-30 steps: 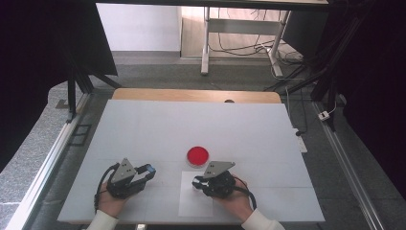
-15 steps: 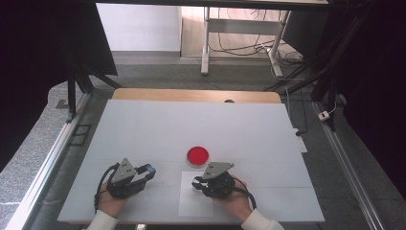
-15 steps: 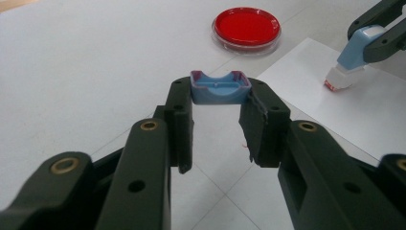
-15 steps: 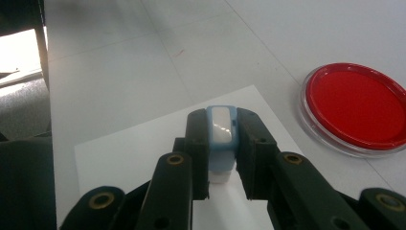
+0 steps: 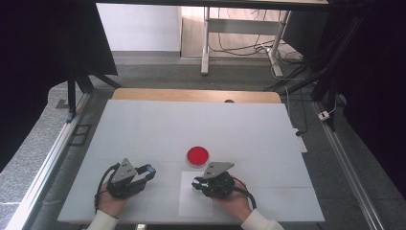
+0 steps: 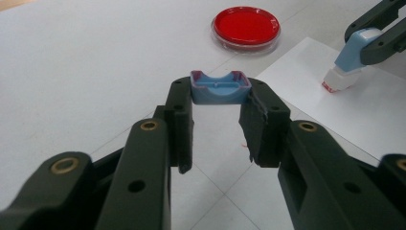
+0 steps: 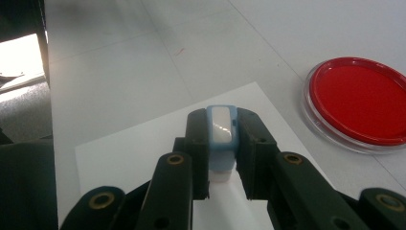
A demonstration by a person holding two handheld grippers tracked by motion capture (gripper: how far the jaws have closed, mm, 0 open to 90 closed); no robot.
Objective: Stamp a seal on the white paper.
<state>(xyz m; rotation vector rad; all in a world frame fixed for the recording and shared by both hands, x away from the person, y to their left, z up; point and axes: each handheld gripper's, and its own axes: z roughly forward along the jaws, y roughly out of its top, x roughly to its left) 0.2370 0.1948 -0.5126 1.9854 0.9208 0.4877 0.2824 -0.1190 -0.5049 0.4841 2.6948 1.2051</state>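
Observation:
My left gripper [image 5: 148,171] lies near the table's front left, shut on a small blue cap [image 6: 220,89] held just above the table. To its right, my right gripper [image 5: 196,184] is shut on a light-blue and white stamp-like body [image 7: 220,132]. In the left gripper view that body [image 6: 353,53] tilts down, its reddish tip resting on a white paper sheet [image 6: 368,112]. A round clear dish with a red inside [image 5: 197,155] sits just beyond the paper [image 5: 191,205], apart from both grippers.
The white table top [image 5: 191,124] stretches wide and bare behind the dish. A wooden strip [image 5: 191,95] runs along its far edge. Metal rails [image 5: 43,177] and dark stands flank the table on both sides.

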